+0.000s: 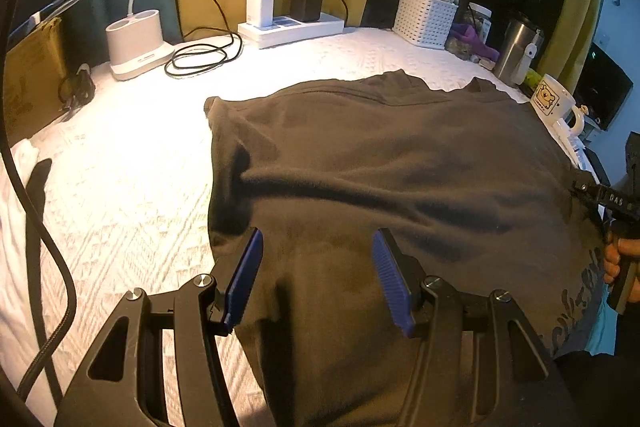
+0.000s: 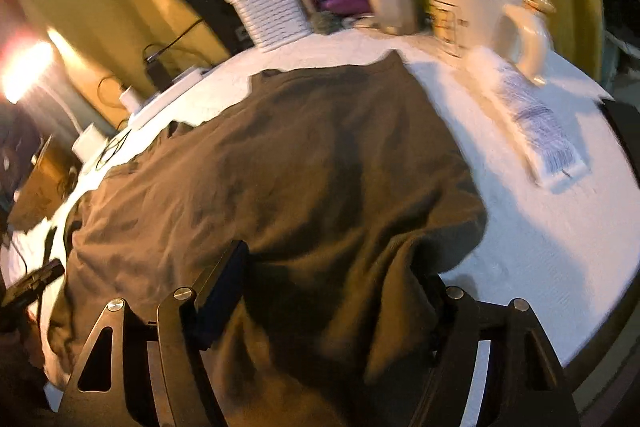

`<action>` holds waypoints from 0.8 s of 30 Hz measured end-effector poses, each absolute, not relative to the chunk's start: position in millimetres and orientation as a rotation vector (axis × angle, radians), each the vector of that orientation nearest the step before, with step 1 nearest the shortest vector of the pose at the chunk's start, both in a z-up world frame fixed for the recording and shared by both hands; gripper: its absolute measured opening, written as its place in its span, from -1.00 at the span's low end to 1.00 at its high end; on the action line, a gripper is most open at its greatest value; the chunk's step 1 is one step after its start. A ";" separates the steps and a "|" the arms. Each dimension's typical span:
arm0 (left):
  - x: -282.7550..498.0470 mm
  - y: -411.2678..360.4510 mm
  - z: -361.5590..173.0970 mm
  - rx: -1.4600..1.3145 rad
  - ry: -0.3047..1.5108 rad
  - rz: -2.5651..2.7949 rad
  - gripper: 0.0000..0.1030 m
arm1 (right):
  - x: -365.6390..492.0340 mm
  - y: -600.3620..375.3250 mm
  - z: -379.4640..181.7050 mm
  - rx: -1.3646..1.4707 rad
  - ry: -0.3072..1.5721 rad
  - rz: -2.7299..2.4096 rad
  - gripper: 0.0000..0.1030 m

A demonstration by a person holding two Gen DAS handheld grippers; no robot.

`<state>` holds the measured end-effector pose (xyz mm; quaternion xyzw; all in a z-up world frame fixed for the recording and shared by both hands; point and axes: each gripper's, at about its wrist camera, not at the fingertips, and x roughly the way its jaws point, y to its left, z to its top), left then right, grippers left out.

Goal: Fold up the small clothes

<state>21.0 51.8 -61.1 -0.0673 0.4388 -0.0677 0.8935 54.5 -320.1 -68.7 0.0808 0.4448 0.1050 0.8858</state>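
Note:
A dark brown garment [image 1: 380, 163] lies spread on the white textured table cover [image 1: 132, 163]; it also fills the right wrist view [image 2: 304, 163]. My left gripper [image 1: 318, 267] is open over the garment's near left part, blue pads on either side of the cloth. My right gripper [image 2: 332, 291] is open wide, with a bunched fold of the garment's near right edge lying between its fingers. The right gripper also shows at the right edge of the left wrist view [image 1: 600, 195], at the garment's side.
At the back stand a white lamp base [image 1: 136, 43], a coiled black cable [image 1: 200, 59], a power strip with chargers [image 1: 288, 23], a white basket [image 1: 424, 15], a steel tumbler [image 1: 516, 51] and a bear mug [image 1: 556, 103]. A white packet [image 2: 536, 123] lies right of the garment. A cardboard box [image 1: 28, 83] stands at left.

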 end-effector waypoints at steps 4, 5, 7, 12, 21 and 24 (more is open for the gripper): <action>27.6 51.6 -59.3 -0.137 0.906 -0.149 0.10 | 65.5 -312.5 -72.1 0.152 0.933 0.244 -0.40; 29.3 51.2 -59.0 -0.136 0.905 -0.153 0.11 | 68.0 -315.5 -72.6 0.170 0.938 0.249 -0.52; 32.0 49.5 -58.9 -0.135 0.905 -0.163 0.11 | 69.1 -318.1 -72.5 0.190 0.944 0.263 -0.59; 36.4 48.5 -53.5 -0.134 0.886 -0.186 0.11 | 72.4 -318.8 -61.9 0.246 0.923 0.278 -0.74; 36.8 71.6 -47.1 -0.168 0.846 -0.174 0.11 | 80.4 -279.5 -20.1 0.163 0.852 0.308 -0.82; 33.0 81.6 -48.4 -0.186 0.840 -0.164 0.11 | 85.1 -252.7 -9.1 0.118 0.837 0.342 -0.83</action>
